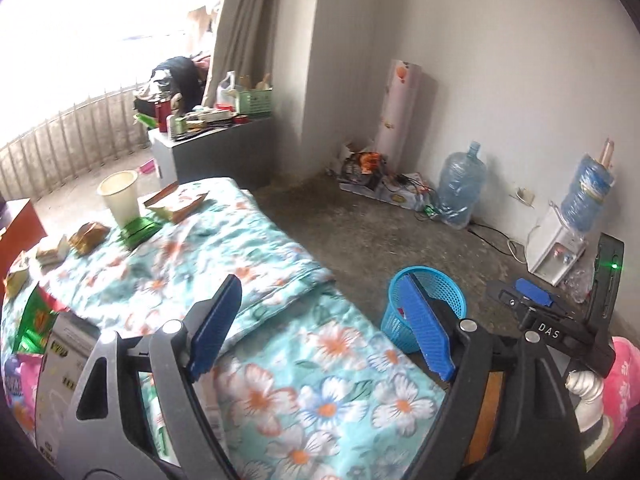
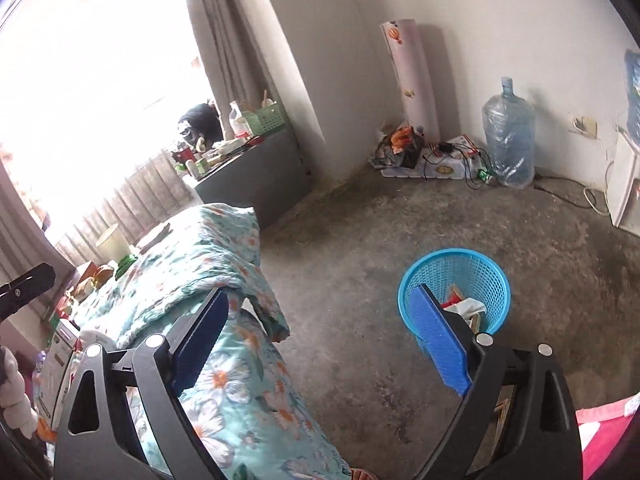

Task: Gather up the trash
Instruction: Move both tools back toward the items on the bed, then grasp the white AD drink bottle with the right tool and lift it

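Bright window (image 1: 80, 20), white wall (image 1: 500, 60), concrete floor (image 2: 400, 220), floral-quilted bed (image 1: 240, 260).

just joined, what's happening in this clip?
A person is collecting trash with two handheld tongs. Both the left tongs and the right tongs are open and empty. The blue basket stands on the concrete floor beside the bed and already holds some scraps. More litter remains at the far end of the floral blanket: a cream cup, a green wrapper and several small cartons. Looks like a drop was just made, with the next pickup still to come.
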### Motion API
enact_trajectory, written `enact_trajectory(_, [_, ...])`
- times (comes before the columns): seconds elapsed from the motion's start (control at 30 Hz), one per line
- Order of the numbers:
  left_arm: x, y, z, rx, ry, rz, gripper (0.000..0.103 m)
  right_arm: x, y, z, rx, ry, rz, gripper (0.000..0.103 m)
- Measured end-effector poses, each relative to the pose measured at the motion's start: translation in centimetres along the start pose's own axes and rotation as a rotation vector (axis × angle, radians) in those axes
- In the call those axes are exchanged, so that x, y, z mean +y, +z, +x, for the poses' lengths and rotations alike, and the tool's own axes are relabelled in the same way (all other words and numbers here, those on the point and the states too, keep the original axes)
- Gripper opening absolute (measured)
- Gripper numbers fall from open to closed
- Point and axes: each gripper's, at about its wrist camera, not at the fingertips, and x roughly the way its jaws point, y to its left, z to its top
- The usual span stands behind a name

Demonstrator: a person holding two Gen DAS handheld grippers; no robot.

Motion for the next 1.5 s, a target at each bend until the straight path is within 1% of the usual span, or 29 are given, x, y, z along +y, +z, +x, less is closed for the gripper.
enact_trajectory(0.07, [2.0,-0.6,-1.5,-0.017,0.02,-0.044,0.077,2.0,0.0,-0.6,-0.009,0.014,-0.044,0.09])
enact_trajectory(0.2, [4.9,-1.9,-4.3,-0.049,0.077,-0.088,0.077,5.6,0.0,-1.9,-0.027,0.059,-0.095,0.09])
enact_trajectory(0.37, [7.5,-2.9,-6.6,-0.077,0.104,-0.128,0.078,9.9,-0.2,-3.4,-0.052,0.096,-0.175,0.092])
enact_trajectory(0.53, [9.2,-3.9,-8.4,-0.089,0.118,-0.155,0.079,12.2,-0.6,-4.5,-0.069,0.124,-0.215,0.094])
enact_trajectory(0.9, [11.7,-5.1,-9.8,-0.104,0.137,-0.208,0.08,13.7,-1.0,-4.4,-0.035,0.152,-0.213,0.094])
enact_trajectory(1.13, [12.7,-5.7,-10.4,-0.109,0.158,-0.227,0.08,13.4,-1.0,-3.6,0.009,0.189,-0.159,0.094])
enact_trajectory(1.23, [13.2,-6.1,-10.7,-0.109,0.171,-0.236,0.08,13.4,-1.1,-3.3,0.032,0.219,-0.138,0.094])
enact_trajectory(1.5, [14.6,-6.7,-11.3,-0.11,0.181,-0.265,0.08,14.1,-1.2,-3.3,0.056,0.249,-0.131,0.094])
